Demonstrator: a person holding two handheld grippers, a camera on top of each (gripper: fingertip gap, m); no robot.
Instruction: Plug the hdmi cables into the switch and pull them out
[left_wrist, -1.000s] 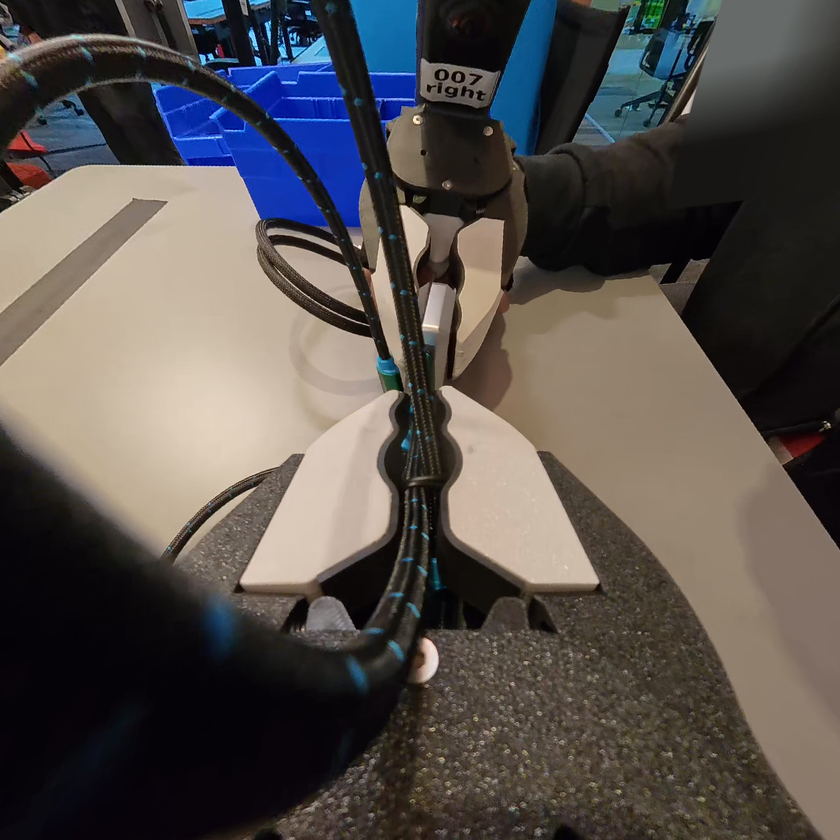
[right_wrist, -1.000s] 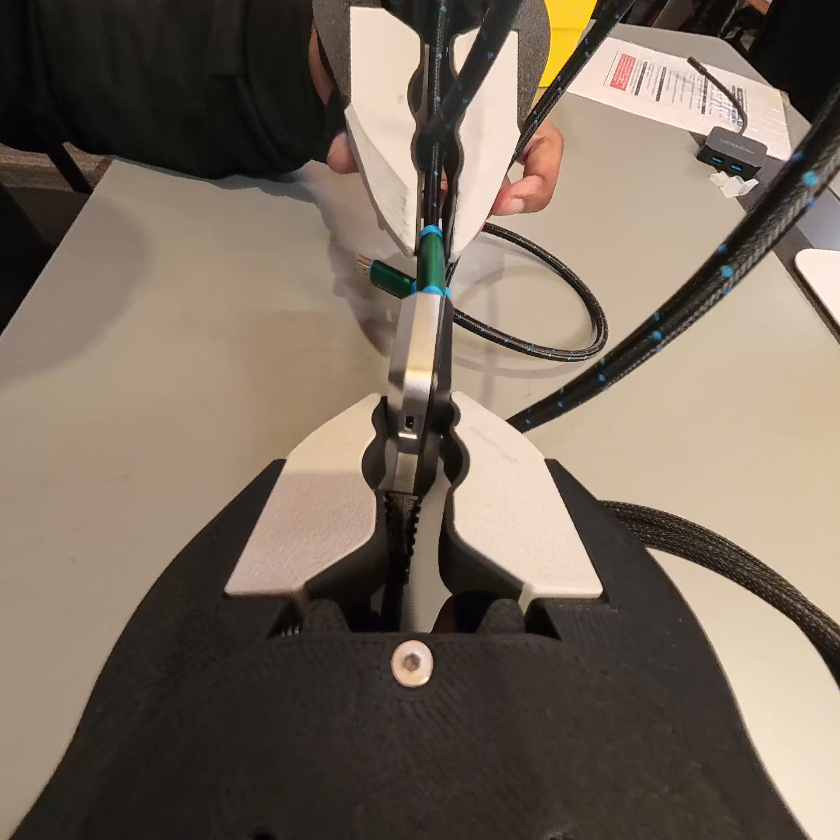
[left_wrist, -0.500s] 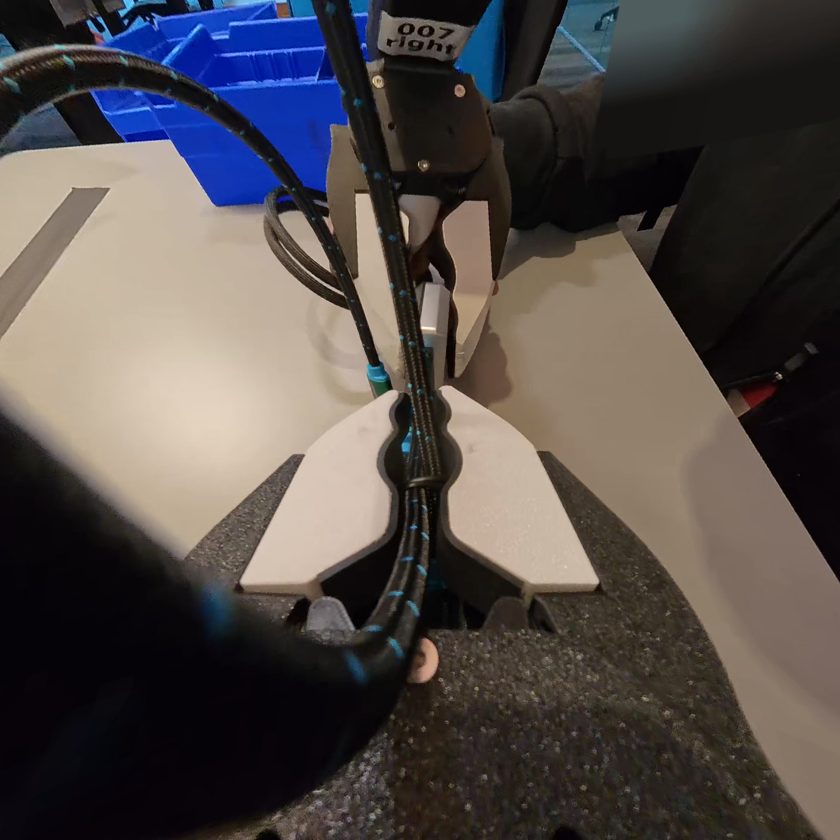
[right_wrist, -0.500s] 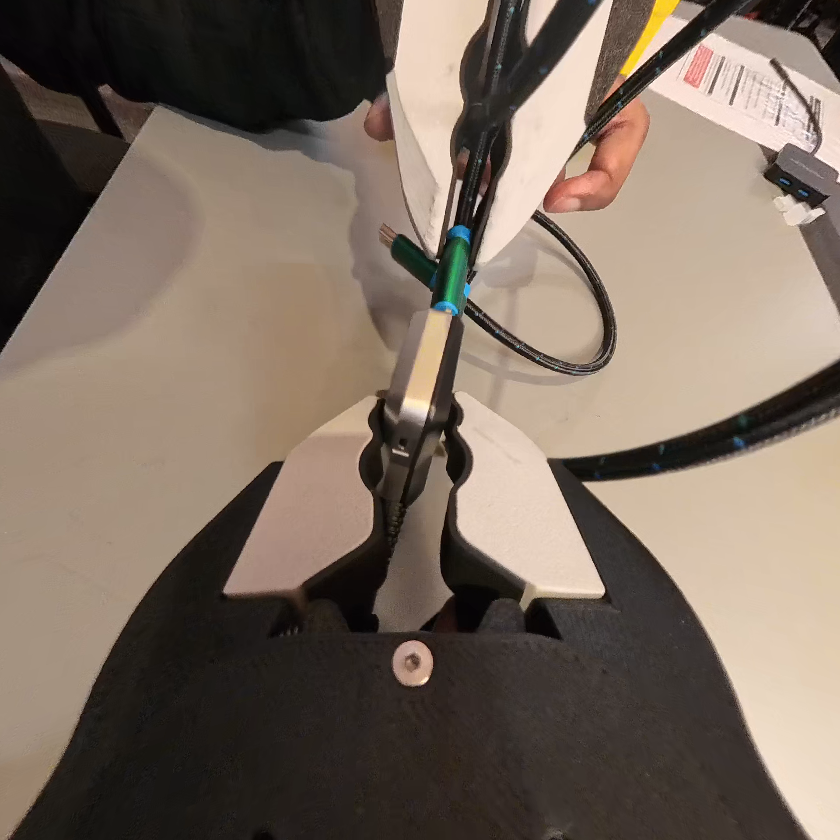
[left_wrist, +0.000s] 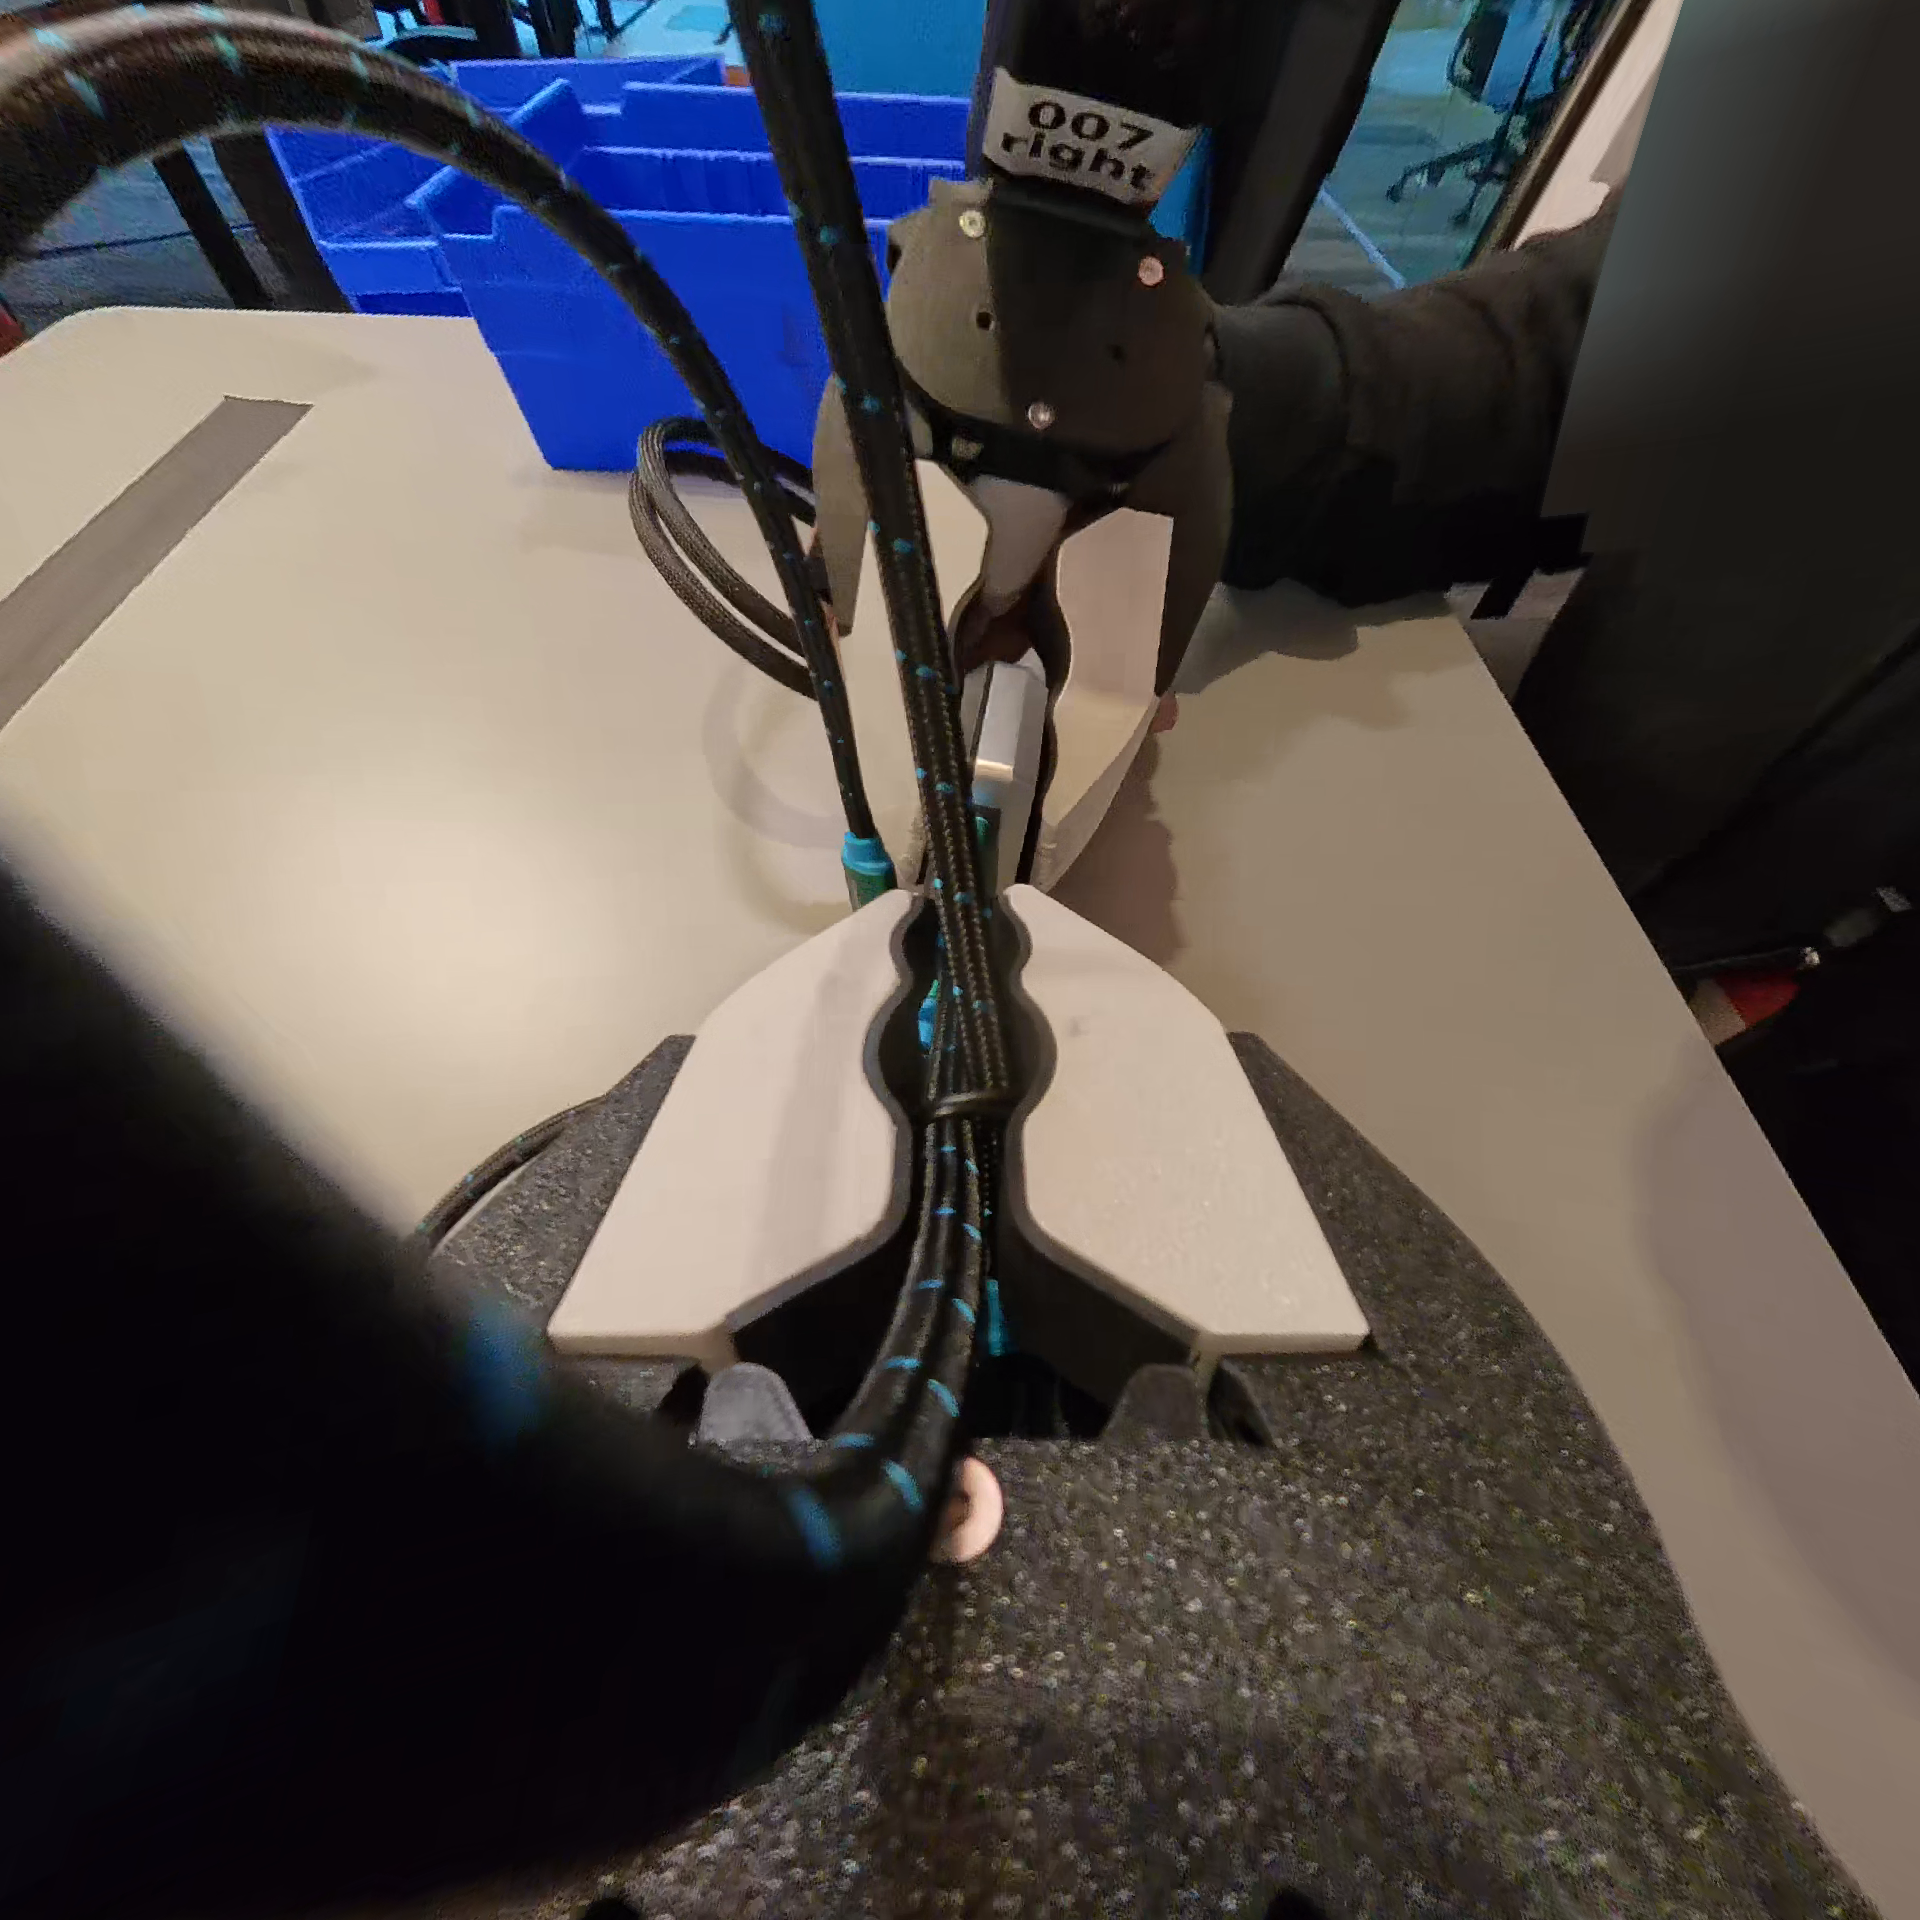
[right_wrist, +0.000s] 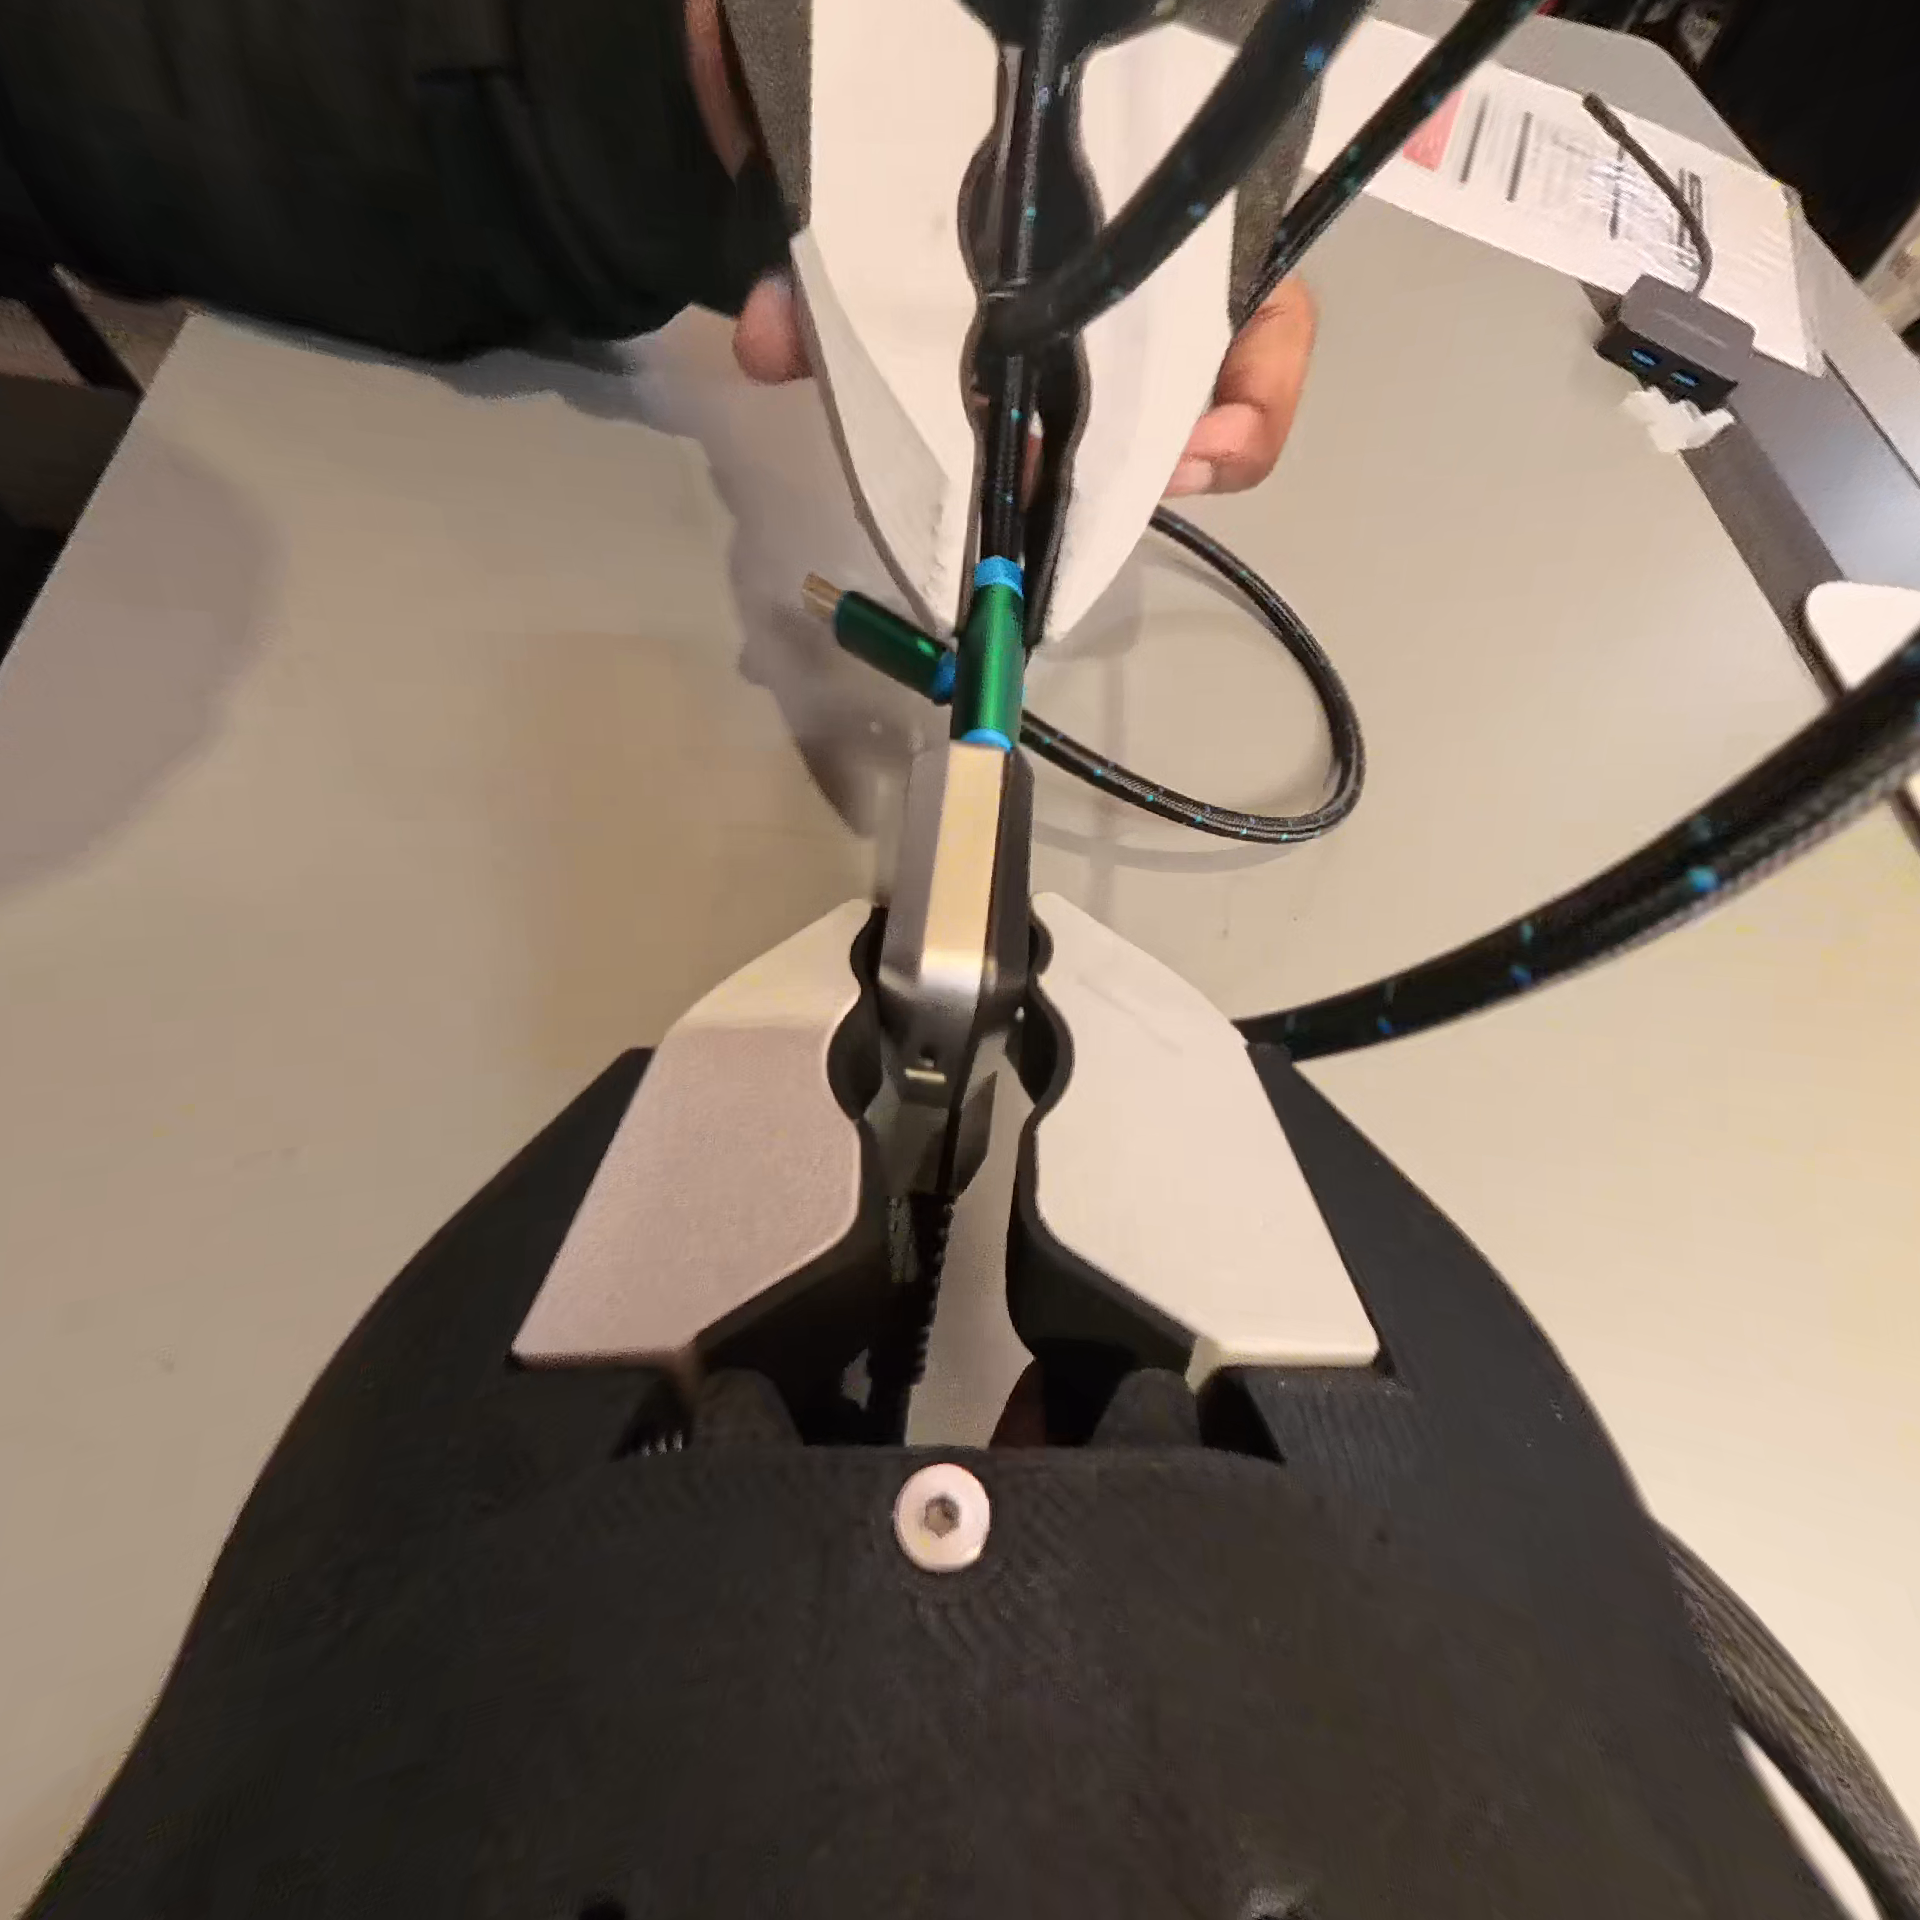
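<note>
Over a pale matte table (left_wrist: 364, 727) — blue plastic bins (left_wrist: 644, 249) behind — the left gripper (left_wrist: 961, 914) pinches a black braided cable (left_wrist: 935, 790), its green plug (right_wrist: 989, 665) seated in the silver switch (right_wrist: 951, 883) clamped by the right gripper (right_wrist: 951, 925).

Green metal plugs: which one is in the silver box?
The upright green plug meeting the silver switch box; the other green plug points sideways, unplugged.

Since half a second ago, your switch (right_wrist: 951, 914) has swung back near upright from its rightward lean; its green plug (right_wrist: 992, 665) realigned; your left tongs (right_wrist: 1003, 613) drew closer.
</note>
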